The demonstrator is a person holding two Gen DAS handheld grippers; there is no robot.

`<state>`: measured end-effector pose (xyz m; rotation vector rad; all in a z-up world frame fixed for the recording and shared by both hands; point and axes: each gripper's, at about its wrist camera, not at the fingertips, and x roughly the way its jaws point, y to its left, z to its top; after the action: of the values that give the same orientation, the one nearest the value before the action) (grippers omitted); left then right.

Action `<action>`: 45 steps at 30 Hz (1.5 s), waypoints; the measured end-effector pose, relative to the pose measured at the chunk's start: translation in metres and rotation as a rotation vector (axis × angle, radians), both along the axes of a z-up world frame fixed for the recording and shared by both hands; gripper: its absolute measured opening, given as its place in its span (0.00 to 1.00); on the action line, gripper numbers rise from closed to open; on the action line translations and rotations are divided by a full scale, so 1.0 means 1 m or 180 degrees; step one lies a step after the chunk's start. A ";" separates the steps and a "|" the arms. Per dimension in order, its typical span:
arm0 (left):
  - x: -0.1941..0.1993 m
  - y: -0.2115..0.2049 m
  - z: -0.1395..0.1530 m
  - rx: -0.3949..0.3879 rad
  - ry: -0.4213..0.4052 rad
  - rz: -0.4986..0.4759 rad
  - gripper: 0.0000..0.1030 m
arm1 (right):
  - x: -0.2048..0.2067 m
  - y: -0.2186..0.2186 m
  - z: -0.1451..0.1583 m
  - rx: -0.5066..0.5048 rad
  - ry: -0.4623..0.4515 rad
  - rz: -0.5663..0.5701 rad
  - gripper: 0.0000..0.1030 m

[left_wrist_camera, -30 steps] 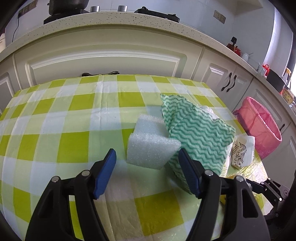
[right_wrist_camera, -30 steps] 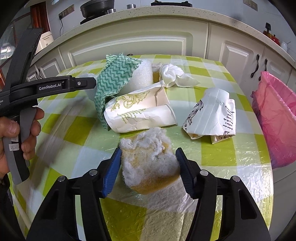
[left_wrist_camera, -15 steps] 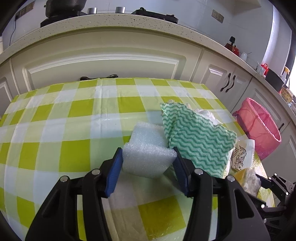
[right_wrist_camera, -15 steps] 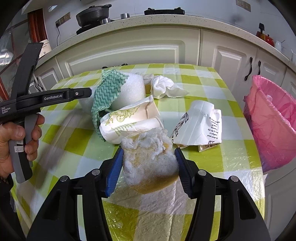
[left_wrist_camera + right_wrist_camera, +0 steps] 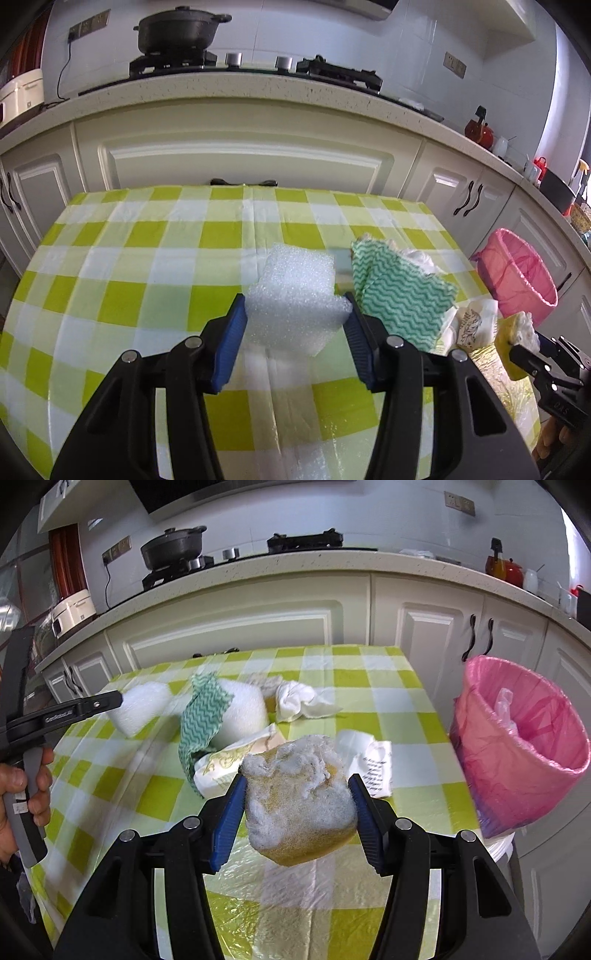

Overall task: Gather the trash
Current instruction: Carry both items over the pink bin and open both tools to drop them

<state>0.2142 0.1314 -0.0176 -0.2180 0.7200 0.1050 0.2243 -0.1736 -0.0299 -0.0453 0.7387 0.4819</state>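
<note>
Trash pickup is mid-haul, as far as I can tell. Left hand-held gripper is pinching a white foam block between its blue pads, and the block looks clear of the checked tabletop. Right hand-held gripper is clamped on a ragged yellow sponge, also off the cloth. So both grabs look done; carrying is the step in hand. Pink-lined bin sits just off the tabletop's right edge, so next each piece has to swing over its rim before the pads let go. A green zigzag cloth, crumpled paper bags and a white tissue wad are left lying there.
</note>
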 end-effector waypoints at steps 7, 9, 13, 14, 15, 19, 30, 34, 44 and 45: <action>-0.006 -0.022 0.040 0.0052 -0.0245 -0.0088 0.49 | 0.005 -0.026 0.019 0.0071 -0.0142 -0.0170 0.53; -0.004 -0.034 0.052 0.0070 -0.0309 -0.0155 0.49 | 0.008 -0.035 0.025 0.0100 -0.0182 -0.0234 0.53; 0.006 -0.058 0.067 0.0064 -0.0387 -0.0280 0.49 | 0.014 -0.055 0.036 0.0151 -0.0246 -0.0342 0.53; 0.010 -0.067 0.070 0.0056 -0.0403 -0.0322 0.49 | 0.016 -0.059 0.039 0.0156 -0.0268 -0.0365 0.53; 0.013 -0.074 0.073 0.0036 -0.0418 -0.0362 0.49 | 0.018 -0.066 0.043 0.0172 -0.0291 -0.0398 0.53; 0.028 -0.104 0.084 0.0036 -0.0468 -0.0521 0.49 | 0.031 -0.096 0.056 0.0201 -0.0383 -0.0543 0.53; 0.090 -0.223 0.117 0.0129 -0.0602 -0.1091 0.49 | 0.073 -0.184 0.082 0.0197 -0.0552 -0.0954 0.53; 0.109 -0.263 0.123 0.0102 -0.0616 -0.1280 0.49 | 0.092 -0.216 0.084 0.0214 -0.0533 -0.1091 0.53; 0.156 -0.340 0.109 -0.0185 -0.0415 -0.1564 0.49 | 0.125 -0.257 0.079 0.0225 -0.0468 -0.1228 0.53; 0.159 -0.343 0.108 -0.0201 -0.0397 -0.1571 0.49 | 0.127 -0.259 0.079 0.0224 -0.0468 -0.1232 0.53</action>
<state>0.3729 -0.2114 0.0903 -0.1010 0.6355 -0.3986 0.3517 -0.4330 0.0491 0.1254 0.5676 0.1325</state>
